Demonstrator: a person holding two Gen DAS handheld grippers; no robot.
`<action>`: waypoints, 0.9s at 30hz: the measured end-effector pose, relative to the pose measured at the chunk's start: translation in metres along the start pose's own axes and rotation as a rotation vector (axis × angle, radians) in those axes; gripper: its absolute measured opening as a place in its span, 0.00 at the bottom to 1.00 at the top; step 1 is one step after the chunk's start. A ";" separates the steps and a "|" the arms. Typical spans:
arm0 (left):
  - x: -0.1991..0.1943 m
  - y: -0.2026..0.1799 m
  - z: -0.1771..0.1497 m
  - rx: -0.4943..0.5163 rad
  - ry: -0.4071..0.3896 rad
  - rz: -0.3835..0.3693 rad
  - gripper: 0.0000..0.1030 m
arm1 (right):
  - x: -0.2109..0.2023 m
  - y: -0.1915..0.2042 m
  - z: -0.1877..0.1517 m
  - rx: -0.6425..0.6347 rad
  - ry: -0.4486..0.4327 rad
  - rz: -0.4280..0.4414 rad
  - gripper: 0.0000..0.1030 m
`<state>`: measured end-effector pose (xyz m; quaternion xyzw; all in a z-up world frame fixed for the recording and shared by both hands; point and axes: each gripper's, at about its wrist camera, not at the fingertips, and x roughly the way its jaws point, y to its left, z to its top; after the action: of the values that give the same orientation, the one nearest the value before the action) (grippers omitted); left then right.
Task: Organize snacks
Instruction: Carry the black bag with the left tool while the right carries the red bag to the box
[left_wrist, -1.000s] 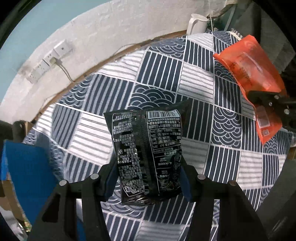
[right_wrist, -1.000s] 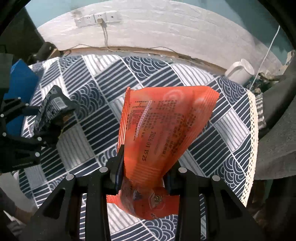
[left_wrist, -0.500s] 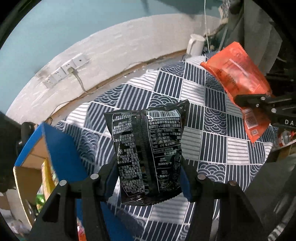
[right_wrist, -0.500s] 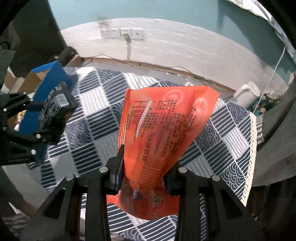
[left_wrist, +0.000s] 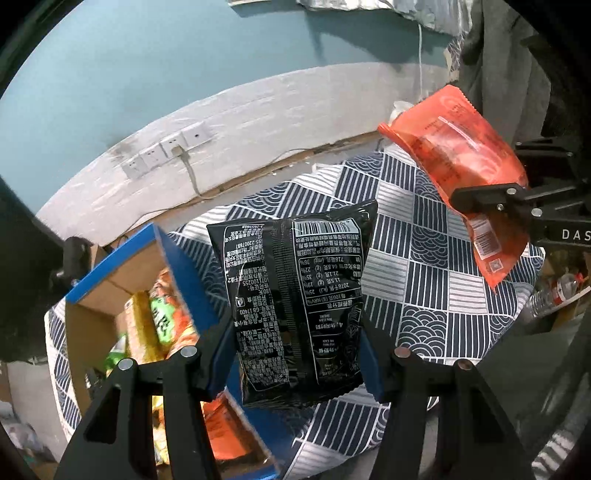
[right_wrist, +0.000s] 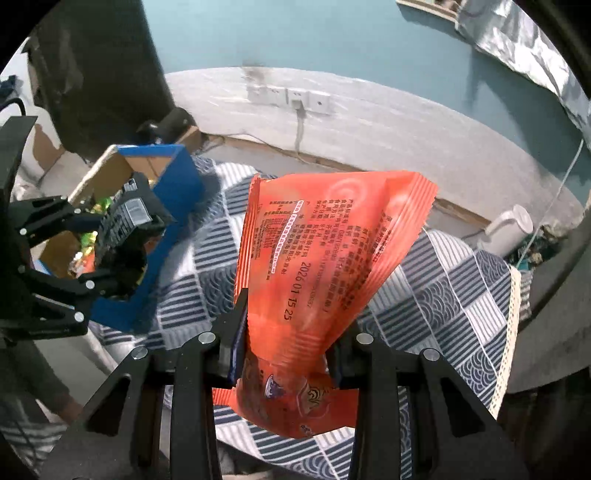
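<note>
Right wrist view: right gripper (right_wrist: 286, 354) clamps orange packet (right_wrist: 325, 258), date "2026 01 15 25" readable. Left gripper (left_wrist: 299, 354) clamps black packet (left_wrist: 295, 306), barcode visible, small text unreadable; blue box (left_wrist: 184, 280) beside left finger, partly hidden.

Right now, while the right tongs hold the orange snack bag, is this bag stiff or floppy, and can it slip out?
The orange snack bag looks floppy: it creases and narrows where the right tongs pinch it. It is probably light, since its upper part stands without sagging. The glossy film may be slippery, so it could slide.
</note>
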<state>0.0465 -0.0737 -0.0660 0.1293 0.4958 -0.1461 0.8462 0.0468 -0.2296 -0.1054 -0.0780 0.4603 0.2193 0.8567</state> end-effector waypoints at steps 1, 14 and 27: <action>-0.003 0.003 -0.002 -0.008 -0.002 -0.001 0.57 | -0.001 0.005 0.003 -0.008 -0.004 0.005 0.32; -0.032 0.058 -0.029 -0.105 -0.038 0.085 0.57 | 0.009 0.067 0.038 -0.092 -0.015 0.090 0.32; -0.034 0.127 -0.063 -0.240 -0.022 0.143 0.57 | 0.036 0.123 0.071 -0.150 0.015 0.173 0.32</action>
<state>0.0277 0.0707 -0.0573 0.0606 0.4898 -0.0264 0.8693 0.0623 -0.0848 -0.0870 -0.1034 0.4540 0.3258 0.8228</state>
